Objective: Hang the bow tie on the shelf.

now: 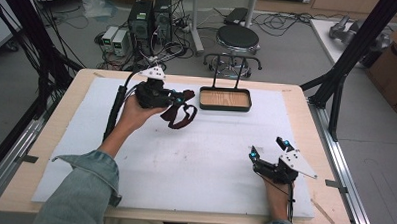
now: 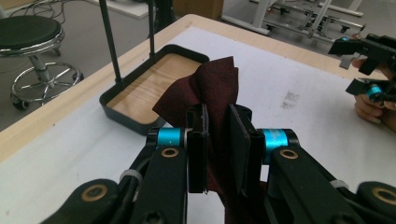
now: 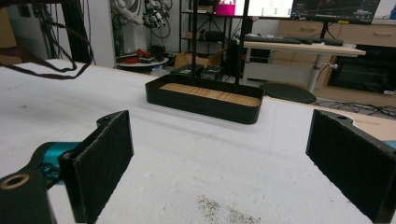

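A dark red cloth (image 2: pixel 212 88) hung clenched in the left gripper (image 2: pixel 217 140), raised above the white mat (image 1: pixel 195 157), just left of the black tray (image 1: pixel 225 99). The right gripper (image 1: pixel 270 149) rested near the mat's front edge, jaws wide apart. Beyond the wooden table (image 1: pixel 306 121) stood a stool (image 1: pixel 237 38) and computer boxes (image 1: pixel 150 18) on grey floor.

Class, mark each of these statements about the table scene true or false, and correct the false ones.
1. The left gripper has its jaws shut on the dark red cloth. True.
2. The right gripper also holds a piece of cloth. False: its jaws stand open with nothing between them.
3. The black tray has a wooden floor and two upright black rods. True.
4. The dark red cloth lies inside the black tray. False: it hangs from the left gripper, beside the tray.
5. The white mat covers most of the tabletop. True.
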A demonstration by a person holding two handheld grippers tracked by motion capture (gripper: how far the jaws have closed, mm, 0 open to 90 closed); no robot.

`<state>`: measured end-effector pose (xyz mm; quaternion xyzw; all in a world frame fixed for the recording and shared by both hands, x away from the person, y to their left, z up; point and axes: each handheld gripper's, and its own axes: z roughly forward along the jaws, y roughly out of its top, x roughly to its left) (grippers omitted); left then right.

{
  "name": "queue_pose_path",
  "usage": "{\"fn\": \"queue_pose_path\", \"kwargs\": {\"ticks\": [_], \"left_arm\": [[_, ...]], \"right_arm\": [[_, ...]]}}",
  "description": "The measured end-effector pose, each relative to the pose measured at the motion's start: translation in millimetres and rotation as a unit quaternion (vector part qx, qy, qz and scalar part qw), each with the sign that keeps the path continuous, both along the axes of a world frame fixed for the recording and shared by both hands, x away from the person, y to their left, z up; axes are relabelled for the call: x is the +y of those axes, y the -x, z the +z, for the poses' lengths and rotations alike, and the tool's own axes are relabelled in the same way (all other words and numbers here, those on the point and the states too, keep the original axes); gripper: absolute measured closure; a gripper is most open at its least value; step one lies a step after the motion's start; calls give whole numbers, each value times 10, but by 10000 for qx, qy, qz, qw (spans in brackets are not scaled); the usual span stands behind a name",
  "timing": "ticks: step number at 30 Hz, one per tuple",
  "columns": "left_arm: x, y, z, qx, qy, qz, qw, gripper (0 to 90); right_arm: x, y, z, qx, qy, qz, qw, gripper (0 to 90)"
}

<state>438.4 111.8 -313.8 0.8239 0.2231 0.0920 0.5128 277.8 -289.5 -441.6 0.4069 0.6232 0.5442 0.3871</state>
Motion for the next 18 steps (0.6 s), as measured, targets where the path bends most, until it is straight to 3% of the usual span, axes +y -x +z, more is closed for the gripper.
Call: {"fn": "queue_pose_path", "kwargs": {"ticks": [5,8,18], "left_arm": [[-115,-136,39,25,-104,-58,9999,774],[-229,-291,86,12,-143,-93,9999,774],[-393,-585,198,17,-133,-207,9997,776]], "right_arm": [[3,3,1,3,6,3,10000,65],[-5,-2,0,6,-50,6,10000,65],[-14,-7,-2,25,-67,8,10000,65]]}}
